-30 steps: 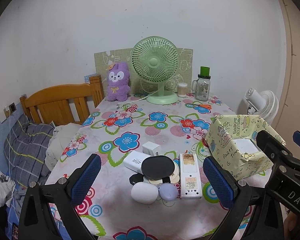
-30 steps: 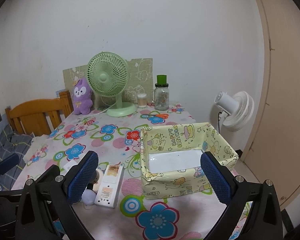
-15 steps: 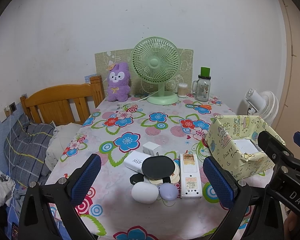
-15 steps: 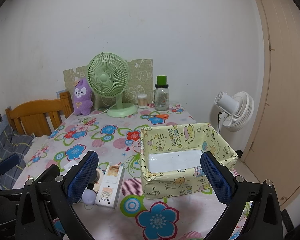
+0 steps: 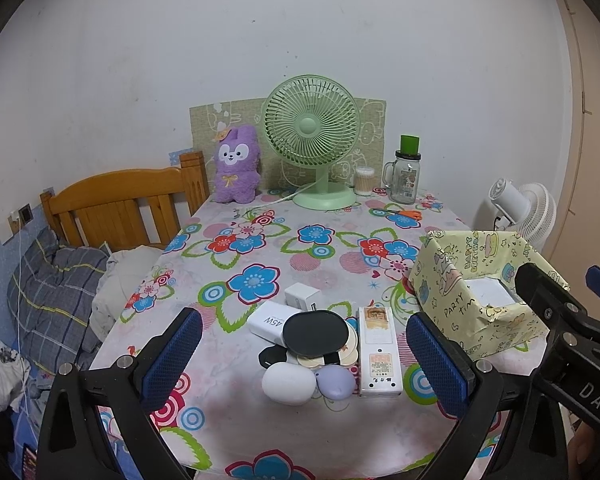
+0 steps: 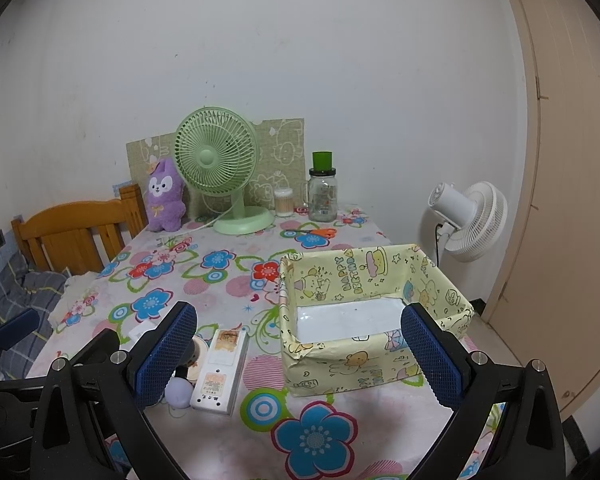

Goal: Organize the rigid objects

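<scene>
Both grippers [image 5: 302, 356] [image 6: 298, 354] gape empty; pile [image 5: 312, 344] near tabletop's front edge looks loosely stacked, so grabbing the remote [image 5: 378, 350] may topple it.

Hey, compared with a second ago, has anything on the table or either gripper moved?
Nothing visibly changed. Both the left gripper and right gripper stay open and empty, the pile with the remote is untouched, and the yellow box remains empty.

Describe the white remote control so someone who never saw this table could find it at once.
On the flowered tablecloth, left of the yellow paper-wrapped box, lies a pile of small items. The long white remote control lies flat along its right edge, the only long slab there, beside rounded pieces.
</scene>
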A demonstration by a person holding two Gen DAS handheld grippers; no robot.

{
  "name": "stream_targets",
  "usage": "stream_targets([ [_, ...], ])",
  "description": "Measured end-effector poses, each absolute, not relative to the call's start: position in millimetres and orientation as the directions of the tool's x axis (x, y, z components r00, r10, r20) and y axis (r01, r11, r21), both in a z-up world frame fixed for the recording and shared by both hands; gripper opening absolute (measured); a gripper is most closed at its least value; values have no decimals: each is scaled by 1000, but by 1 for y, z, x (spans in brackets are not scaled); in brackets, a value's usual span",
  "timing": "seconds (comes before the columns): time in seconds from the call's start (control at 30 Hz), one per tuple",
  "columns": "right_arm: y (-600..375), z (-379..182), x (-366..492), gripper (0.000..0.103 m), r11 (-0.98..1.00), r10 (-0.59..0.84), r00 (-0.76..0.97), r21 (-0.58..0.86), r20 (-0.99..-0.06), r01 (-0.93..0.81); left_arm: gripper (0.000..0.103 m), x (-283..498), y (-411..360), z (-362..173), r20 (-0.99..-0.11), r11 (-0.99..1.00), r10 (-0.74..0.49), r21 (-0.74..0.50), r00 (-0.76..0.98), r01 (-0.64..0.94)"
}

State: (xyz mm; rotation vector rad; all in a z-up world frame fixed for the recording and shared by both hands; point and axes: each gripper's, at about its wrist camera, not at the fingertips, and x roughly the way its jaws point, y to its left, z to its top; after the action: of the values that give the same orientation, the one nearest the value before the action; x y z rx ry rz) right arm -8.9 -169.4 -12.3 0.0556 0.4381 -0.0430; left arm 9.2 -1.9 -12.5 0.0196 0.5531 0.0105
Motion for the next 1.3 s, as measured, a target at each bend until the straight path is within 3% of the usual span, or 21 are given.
stream_targets([
  [1.3, -150, -22, 0, 103, 1000, -16, 919, 6, -393, 20, 103, 20, 4, -27, -549, 1000, 12, 26, 836, 3],
])
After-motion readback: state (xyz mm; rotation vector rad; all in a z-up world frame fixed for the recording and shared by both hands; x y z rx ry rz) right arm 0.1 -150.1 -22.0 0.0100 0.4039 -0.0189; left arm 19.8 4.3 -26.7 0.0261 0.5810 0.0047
